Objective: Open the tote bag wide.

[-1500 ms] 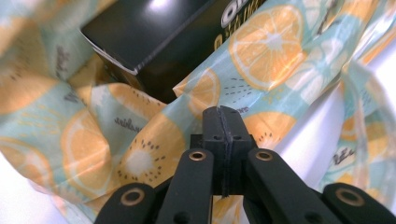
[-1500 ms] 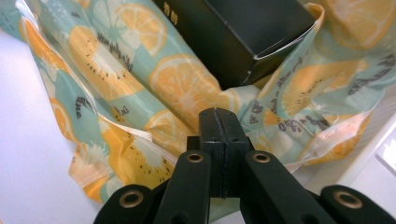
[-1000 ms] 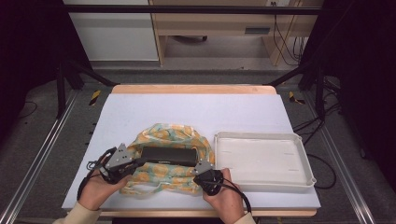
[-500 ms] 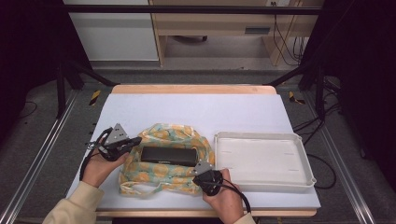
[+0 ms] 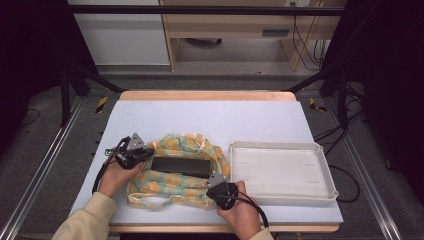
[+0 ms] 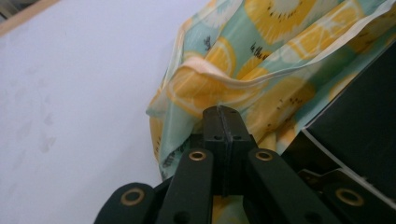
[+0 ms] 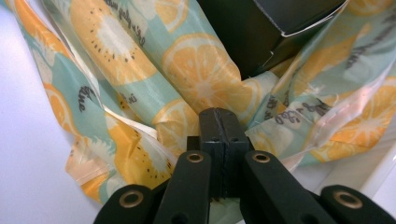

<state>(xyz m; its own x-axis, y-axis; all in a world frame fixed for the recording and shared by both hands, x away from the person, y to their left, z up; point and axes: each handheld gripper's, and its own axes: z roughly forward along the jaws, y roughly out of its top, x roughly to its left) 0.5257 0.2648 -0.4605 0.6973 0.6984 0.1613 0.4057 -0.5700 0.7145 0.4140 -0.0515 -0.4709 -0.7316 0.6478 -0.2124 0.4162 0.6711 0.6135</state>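
Note:
A teal cloth bag (image 5: pixel 185 145) printed with orange and kiwi slices lies on the white table (image 5: pixel 210 117), and a flat black box (image 5: pixel 181 166) rests in its open middle. My left gripper (image 5: pixel 145 154) is at the bag's left edge. In the left gripper view the gripper (image 6: pixel 222 114) is shut, with a fold of the bag (image 6: pixel 261 51) pinched and the box (image 6: pixel 359 140) to the right. My right gripper (image 5: pixel 216 184) is at the bag's near right edge. In the right gripper view the gripper (image 7: pixel 218 116) is shut on the bag (image 7: pixel 201 79), below the box (image 7: pixel 261 28).
A shallow white tray (image 5: pixel 320 187) stands right of the bag, close to my right hand; its rim (image 7: pixel 373 172) is at the lower right of the right gripper view. Bare table runs along the far side and left of the bag.
My left gripper has moved away from the person, drawing the bag's left edge with it and stretching the cloth. The right gripper has stayed in place.

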